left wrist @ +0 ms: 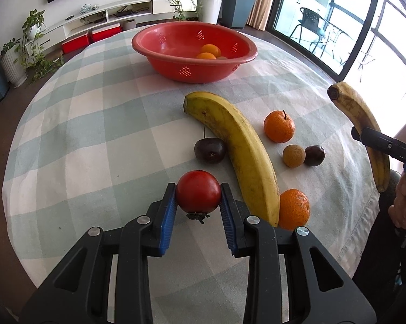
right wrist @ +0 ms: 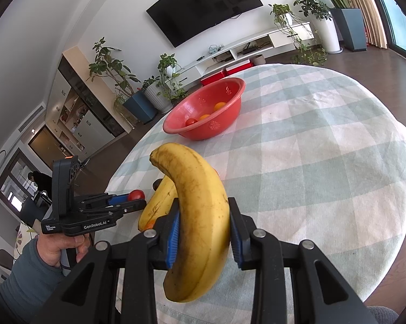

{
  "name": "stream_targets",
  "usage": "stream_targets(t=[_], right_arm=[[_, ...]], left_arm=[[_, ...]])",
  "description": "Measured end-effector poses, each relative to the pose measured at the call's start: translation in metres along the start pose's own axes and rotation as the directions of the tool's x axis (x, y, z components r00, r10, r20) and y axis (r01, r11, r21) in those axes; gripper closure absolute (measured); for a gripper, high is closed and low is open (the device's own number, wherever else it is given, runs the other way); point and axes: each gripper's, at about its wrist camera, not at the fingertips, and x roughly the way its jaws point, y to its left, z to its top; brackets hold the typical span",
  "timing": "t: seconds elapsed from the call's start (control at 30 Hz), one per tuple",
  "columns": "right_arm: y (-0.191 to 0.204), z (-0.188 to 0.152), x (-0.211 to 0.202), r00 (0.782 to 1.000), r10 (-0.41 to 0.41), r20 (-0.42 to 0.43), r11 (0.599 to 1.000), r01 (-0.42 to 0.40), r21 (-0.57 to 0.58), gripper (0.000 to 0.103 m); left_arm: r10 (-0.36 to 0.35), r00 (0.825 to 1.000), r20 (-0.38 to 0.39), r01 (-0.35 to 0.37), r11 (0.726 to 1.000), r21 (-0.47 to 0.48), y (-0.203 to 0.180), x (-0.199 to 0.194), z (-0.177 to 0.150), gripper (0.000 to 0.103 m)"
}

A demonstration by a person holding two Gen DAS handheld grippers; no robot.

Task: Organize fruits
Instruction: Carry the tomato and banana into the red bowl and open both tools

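My left gripper point(left wrist: 198, 198) is shut on a red tomato point(left wrist: 198, 191), held just above the checked tablecloth; it also shows in the right wrist view point(right wrist: 136, 195). My right gripper point(right wrist: 204, 222) is shut on a spotted banana point(right wrist: 200, 216), lifted over the table's near edge; it shows in the left wrist view point(left wrist: 362, 124) at the right. A red perforated basin point(left wrist: 194, 51) stands at the far side with two oranges point(left wrist: 209, 51) inside. A second banana point(left wrist: 238, 151) lies on the cloth.
On the cloth around the lying banana are a dark cherry point(left wrist: 210, 149), two tangerines point(left wrist: 279, 126) point(left wrist: 294, 209), a brown longan point(left wrist: 294, 155) and a dark small fruit point(left wrist: 314, 155). The round table's edge point(left wrist: 364, 216) runs close on the right. Plants and a TV cabinet stand beyond.
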Motion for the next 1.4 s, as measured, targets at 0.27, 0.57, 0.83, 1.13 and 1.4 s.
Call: stream_targets(t=[0.27, 0.57, 0.83, 1.13, 1.4], right_arm=[[-0.010, 0.020, -0.011, 0.999, -0.030, 0.024, 0.999, 0.030, 0.029, 0.069], [0.000, 0.112, -0.026, 0.988, -0.068, 0.137, 0.997, 0.072, -0.026, 0.069], [0.036, 0.189, 0.045, 0.991, -0.075, 0.109, 0.990, 0.087, -0.109, 0.069], [0.036, 0.200, 0.148, 0.984, -0.177, -0.028, 0.969, 0.169, -0.182, 0.069], [0.021, 0.188, 0.188, 0.961, -0.261, -0.094, 0.951, 0.240, -0.193, 0.069]], left_arm=[[-0.028, 0.994, 0.110, 0.030, 1.000, -0.009, 0.003, -0.043, 0.028, 0.074], [-0.011, 0.979, 0.202, 0.006, 1.000, 0.027, 0.004, -0.054, 0.121, 0.074], [0.026, 0.983, 0.180, -0.033, 0.999, 0.034, 0.012, -0.005, 0.196, 0.074], [0.051, 0.994, 0.100, -0.056, 0.997, 0.047, 0.019, 0.069, 0.203, 0.074], [0.073, 0.995, 0.072, -0.077, 0.995, 0.063, 0.019, 0.104, 0.206, 0.074]])
